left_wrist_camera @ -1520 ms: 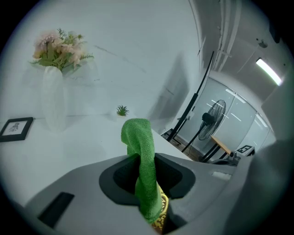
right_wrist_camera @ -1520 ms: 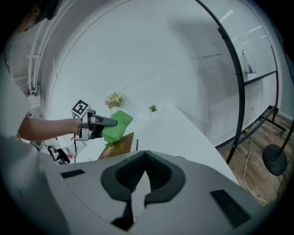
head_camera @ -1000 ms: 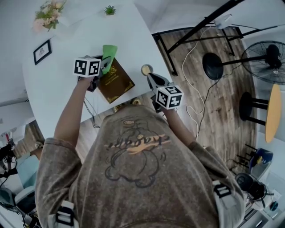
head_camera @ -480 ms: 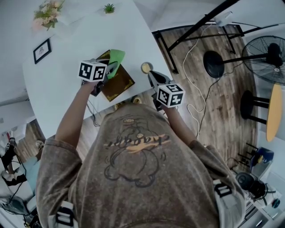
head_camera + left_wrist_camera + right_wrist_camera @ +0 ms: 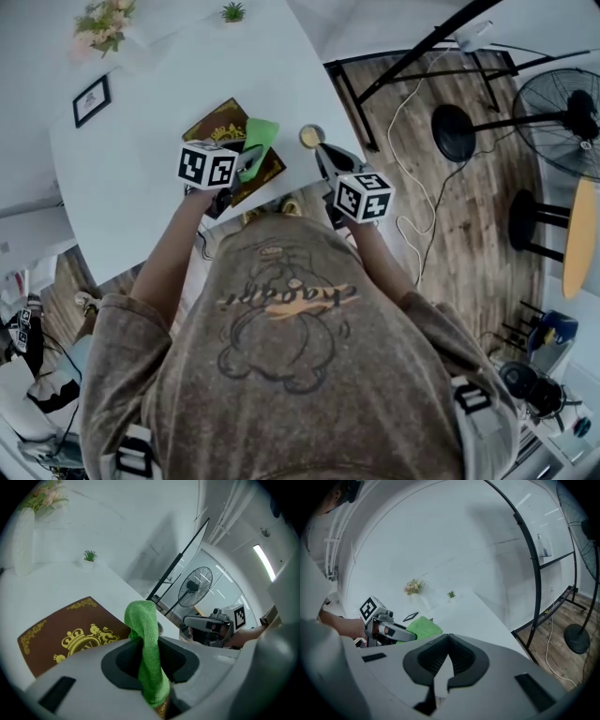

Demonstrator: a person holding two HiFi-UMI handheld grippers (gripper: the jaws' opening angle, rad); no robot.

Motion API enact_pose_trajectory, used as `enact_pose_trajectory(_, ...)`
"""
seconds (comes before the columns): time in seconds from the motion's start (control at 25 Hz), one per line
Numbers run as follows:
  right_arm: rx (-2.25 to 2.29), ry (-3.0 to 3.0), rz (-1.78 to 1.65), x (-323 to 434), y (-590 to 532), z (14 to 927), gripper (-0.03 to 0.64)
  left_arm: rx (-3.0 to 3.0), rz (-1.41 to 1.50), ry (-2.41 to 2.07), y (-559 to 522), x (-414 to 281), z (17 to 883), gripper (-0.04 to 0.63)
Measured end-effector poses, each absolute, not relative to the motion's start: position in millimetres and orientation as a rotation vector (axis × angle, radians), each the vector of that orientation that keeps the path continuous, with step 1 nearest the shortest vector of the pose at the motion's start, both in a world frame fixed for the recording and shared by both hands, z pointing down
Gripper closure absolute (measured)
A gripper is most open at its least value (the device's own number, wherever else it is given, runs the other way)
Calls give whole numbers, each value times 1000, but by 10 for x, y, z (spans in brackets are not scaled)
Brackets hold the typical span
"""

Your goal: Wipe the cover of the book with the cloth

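Drawn nearer across the stiff book [image 5: 217,126] on the table [image 5: 122,192], the soft, limp cloth [image 5: 261,135] is pinched at its bunched end by the left gripper [image 5: 247,162]; the right gripper [image 5: 324,156] is held closed, empty.

Both arms reach forward. The left tool [image 5: 247,162] clamps the cloth [image 5: 262,134]; the right tool [image 5: 325,157] has its jaws together.

No words or numbers legible anywhere. My book [image 5: 70,634]: gold crown crest and corner scrollwork on brown cover, no lettering I can make out. Marker cubes on my left gripper [image 5: 251,161] and right gripper [image 5: 323,155]: black-and-white square codes only. Print on my shirt [image 5: 281,300]: script-like band, unreadable. Framed picture [image 5: 90,100]: too small to read.
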State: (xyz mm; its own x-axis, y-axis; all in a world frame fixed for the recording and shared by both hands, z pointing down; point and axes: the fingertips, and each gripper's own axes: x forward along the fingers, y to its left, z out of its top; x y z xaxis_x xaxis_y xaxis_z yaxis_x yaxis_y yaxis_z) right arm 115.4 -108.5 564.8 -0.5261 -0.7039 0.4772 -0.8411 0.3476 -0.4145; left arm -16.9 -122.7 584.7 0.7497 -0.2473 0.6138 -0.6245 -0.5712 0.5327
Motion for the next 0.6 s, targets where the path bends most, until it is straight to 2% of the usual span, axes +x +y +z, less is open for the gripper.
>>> enact_pose_trajectory(0.6,1363,-2415,932,1069,-1041,5590,615,2142,529,-553,-709,87,5772,515)
